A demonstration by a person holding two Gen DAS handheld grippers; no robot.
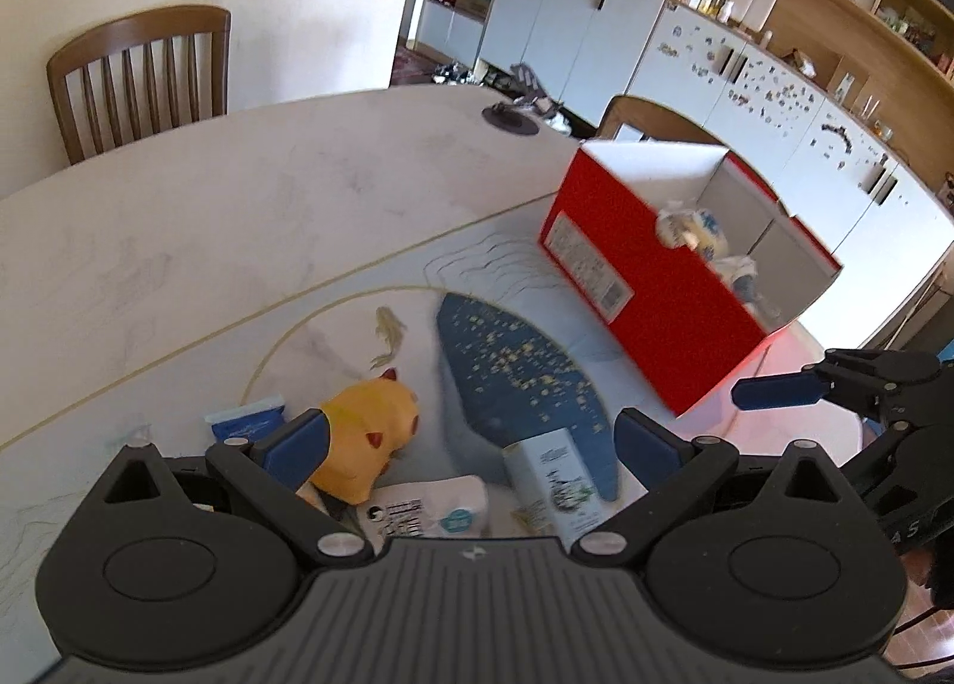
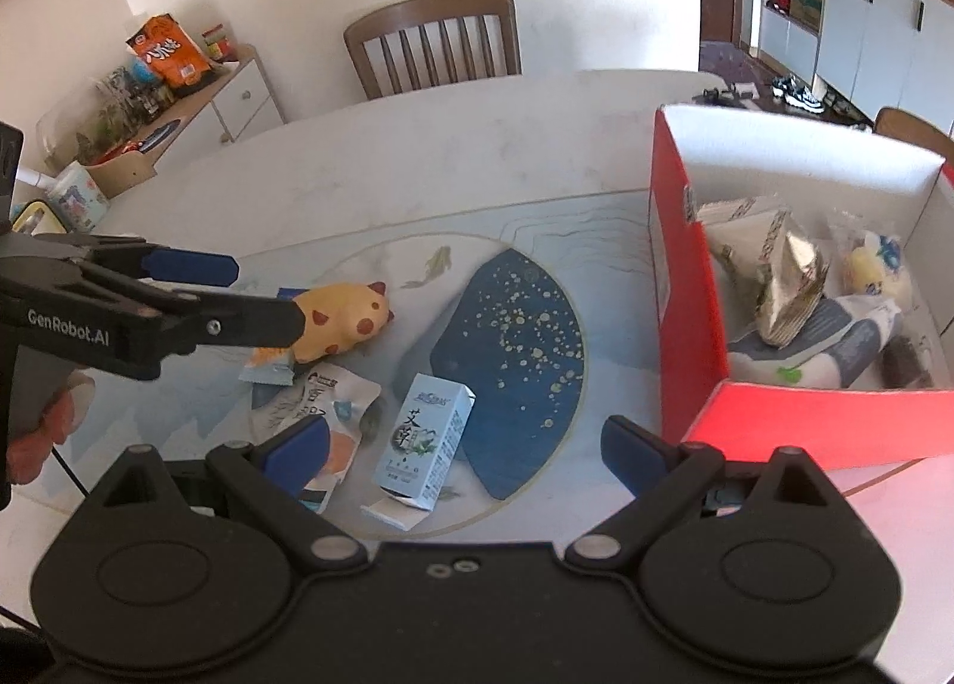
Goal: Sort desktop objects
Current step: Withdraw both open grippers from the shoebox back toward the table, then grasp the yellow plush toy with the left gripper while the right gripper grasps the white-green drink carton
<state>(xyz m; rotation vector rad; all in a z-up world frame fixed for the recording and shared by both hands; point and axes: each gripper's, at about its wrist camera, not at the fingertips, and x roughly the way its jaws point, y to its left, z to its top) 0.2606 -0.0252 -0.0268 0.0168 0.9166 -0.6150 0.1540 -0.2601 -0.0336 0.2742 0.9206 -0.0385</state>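
Note:
A yellow cat-shaped toy lies on the table mat, also in the left wrist view. A pale blue carton stands beside a white snack pouch; both show in the left wrist view, the carton right of the pouch. A small blue packet lies left of the toy. A red box holds several packets. My left gripper is open above the toy and pouch. My right gripper is open over the carton.
A dark blue fan-shaped print marks the mat. A wooden chair stands behind the table, and a side cabinet with snack bags is at the far left. White cupboards line the back wall.

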